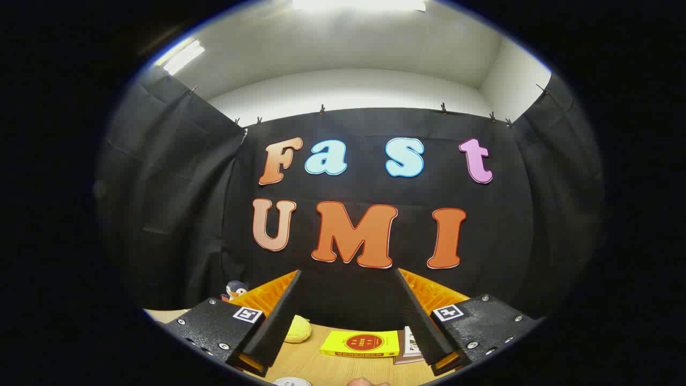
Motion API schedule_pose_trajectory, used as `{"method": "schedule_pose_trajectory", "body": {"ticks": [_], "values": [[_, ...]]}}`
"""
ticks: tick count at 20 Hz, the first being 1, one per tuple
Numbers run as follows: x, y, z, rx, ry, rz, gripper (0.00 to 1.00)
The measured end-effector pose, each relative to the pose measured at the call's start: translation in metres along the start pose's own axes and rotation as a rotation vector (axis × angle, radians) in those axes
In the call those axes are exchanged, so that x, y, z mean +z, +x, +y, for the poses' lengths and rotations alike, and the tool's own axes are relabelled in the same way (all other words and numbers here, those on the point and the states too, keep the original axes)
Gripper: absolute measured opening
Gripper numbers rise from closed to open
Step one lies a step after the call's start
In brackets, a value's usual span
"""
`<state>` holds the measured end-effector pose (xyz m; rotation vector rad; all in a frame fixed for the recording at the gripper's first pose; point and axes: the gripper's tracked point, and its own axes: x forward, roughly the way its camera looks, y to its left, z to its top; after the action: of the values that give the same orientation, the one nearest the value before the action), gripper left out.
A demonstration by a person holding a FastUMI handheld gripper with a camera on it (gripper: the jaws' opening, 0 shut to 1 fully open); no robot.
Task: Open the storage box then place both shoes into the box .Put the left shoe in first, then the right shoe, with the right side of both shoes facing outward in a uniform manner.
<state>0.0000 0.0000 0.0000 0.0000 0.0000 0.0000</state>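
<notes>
Tool (348,316): 2 fingers spread wide apart, nothing between them and nothing gripped; it is tilted upward, so it looks mostly at the booth wall and ceiling.
Fingers (278,316): both rise from the low edge of the view and angle away from each other; each carries a square printed marker on its base.
Nearest items: at the very bottom, between the fingers, a sliver of a hand (367,381) and part of a round white object (292,381), too cut off to identify.
Surface (332,367): light wood grain, seen low between the fingers.
Yellow flat item (360,343): lies on the surface between the fingers, closer to the right finger; it bears a red round emblem.
Booklet (410,346): flat, pale, just beside the yellow flat item and partly hidden by the right finger.
Pale yellow soft object (298,328): on the surface, next to the left finger's inner side, partly covered by it.
Penguin toy (234,290): small, stands beyond the left finger near the cloth wall.
Black cloth wall (161,203): hangs behind the surface, clipped along its top edge.
Ceiling (348,48): white, above the cloth, with 2 bright lights.
Storage box and shoes: location cannot be told from this view.
</notes>
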Motion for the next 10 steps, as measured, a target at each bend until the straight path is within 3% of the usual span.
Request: {"method": "schedule_pose_trajectory", "body": {"ticks": [10], "values": [[0.0011, 0.0072, 0.0077, 0.011, 0.014, -0.011, 0.99]]}}
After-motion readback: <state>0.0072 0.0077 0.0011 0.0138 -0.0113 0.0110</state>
